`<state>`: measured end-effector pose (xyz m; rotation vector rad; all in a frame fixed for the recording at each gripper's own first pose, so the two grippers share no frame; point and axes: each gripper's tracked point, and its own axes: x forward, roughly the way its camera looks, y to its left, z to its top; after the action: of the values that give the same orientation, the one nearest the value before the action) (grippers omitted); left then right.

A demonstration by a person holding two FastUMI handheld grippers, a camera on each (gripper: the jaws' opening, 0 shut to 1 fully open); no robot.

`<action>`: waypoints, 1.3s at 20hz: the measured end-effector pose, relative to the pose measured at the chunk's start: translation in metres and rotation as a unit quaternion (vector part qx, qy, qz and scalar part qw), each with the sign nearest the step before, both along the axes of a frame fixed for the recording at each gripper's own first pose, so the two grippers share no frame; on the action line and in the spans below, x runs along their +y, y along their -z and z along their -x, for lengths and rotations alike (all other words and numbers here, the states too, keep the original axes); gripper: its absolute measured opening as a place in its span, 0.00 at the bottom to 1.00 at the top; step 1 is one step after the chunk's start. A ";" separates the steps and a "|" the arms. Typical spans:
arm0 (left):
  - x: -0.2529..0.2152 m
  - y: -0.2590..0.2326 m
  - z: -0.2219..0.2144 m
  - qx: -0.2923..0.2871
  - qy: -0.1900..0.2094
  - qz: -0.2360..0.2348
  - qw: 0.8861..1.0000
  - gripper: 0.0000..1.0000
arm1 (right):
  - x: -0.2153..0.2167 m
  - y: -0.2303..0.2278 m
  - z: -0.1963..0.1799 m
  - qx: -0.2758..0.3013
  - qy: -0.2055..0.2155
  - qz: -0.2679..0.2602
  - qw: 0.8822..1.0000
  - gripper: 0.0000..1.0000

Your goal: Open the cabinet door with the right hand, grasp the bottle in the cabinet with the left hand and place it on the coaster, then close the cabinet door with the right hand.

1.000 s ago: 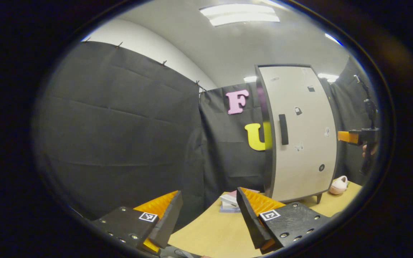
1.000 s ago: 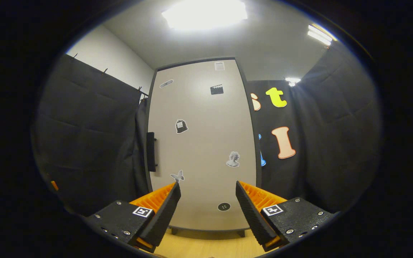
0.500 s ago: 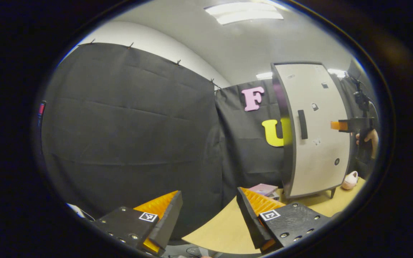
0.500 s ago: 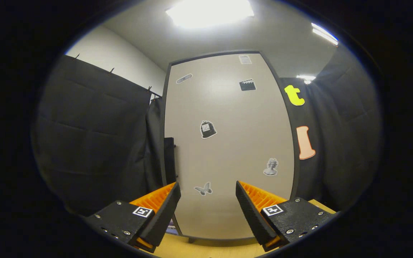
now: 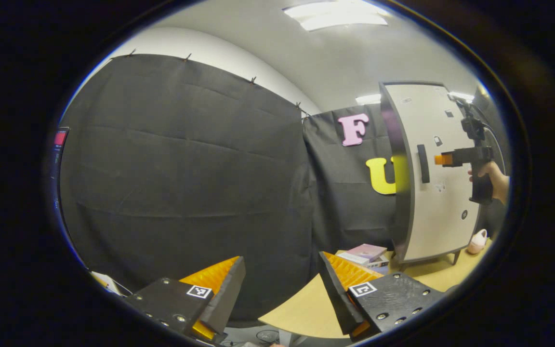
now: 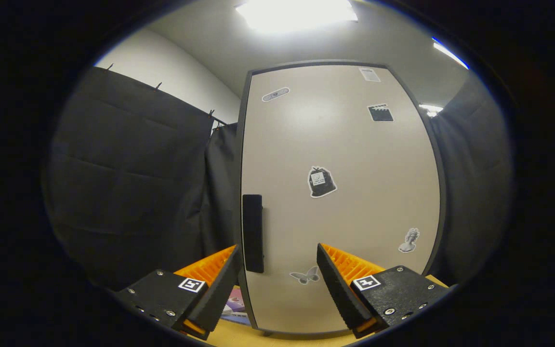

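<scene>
Cabinet (image 6: 340, 193) shut, door flat in its dark frame, interior hidden; bottle inside cannot be seen, coaster cannot be made out either; door pale, dotted with small stickers, e.g. a bag-shaped one (image 6: 321, 182) near door centre, a butterfly one (image 6: 306, 275) low down.

Dark vertical handle (image 6: 252, 233) at the cabinet door's left edge, about mid-height; right gripper (image 6: 277, 284) facing the door, jaws spread wide, nothing between them; handle sits just above and inside the left finger (image 6: 219, 284), looks close to it, contact cannot be told.

From the left gripper view: same cabinet (image 5: 434, 173) standing on short legs on a wooden table (image 5: 306, 308); handle (image 5: 422, 163) on the door's near edge; right gripper (image 5: 443, 159) held level in front of the door at handle height, just beside the handle, gripped by a hand (image 5: 492, 176); its jaw gap cannot be read from here.

Left gripper (image 5: 282, 294) well apart from the cabinet, low over the table edge, jaws apart, holding nothing.

Stack of books (image 5: 366, 254) on the table just left of the cabinet's base; small pink-white object (image 5: 477, 241) on the table right of the cabinet legs, too small to identify.
</scene>
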<state>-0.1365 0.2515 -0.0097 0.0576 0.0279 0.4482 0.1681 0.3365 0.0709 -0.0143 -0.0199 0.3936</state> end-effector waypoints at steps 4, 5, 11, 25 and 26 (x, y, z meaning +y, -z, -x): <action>0.015 0.006 0.002 0.003 -0.009 0.001 1.000 0.87 | 0.027 0.004 -0.019 0.023 -0.002 0.009 1.000 0.89; 0.019 0.006 0.003 0.002 -0.011 0.002 1.000 0.85 | 0.034 0.004 -0.022 0.025 -0.003 0.011 1.000 0.87; 0.035 0.016 0.006 0.006 -0.025 0.014 1.000 0.92 | 0.051 0.013 -0.051 0.045 0.028 0.042 0.998 0.61; 0.023 0.017 -0.012 0.004 0.013 0.022 1.000 0.85 | 0.055 0.018 -0.049 0.117 0.009 0.040 0.992 0.20; 0.019 0.015 -0.014 0.002 0.018 0.023 1.000 0.84 | 0.055 0.017 -0.046 0.119 0.003 0.039 0.992 0.19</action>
<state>-0.1222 0.2707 -0.0251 0.0146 0.0409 0.4105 0.2142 0.3915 0.0541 -0.0449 0.2303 0.3872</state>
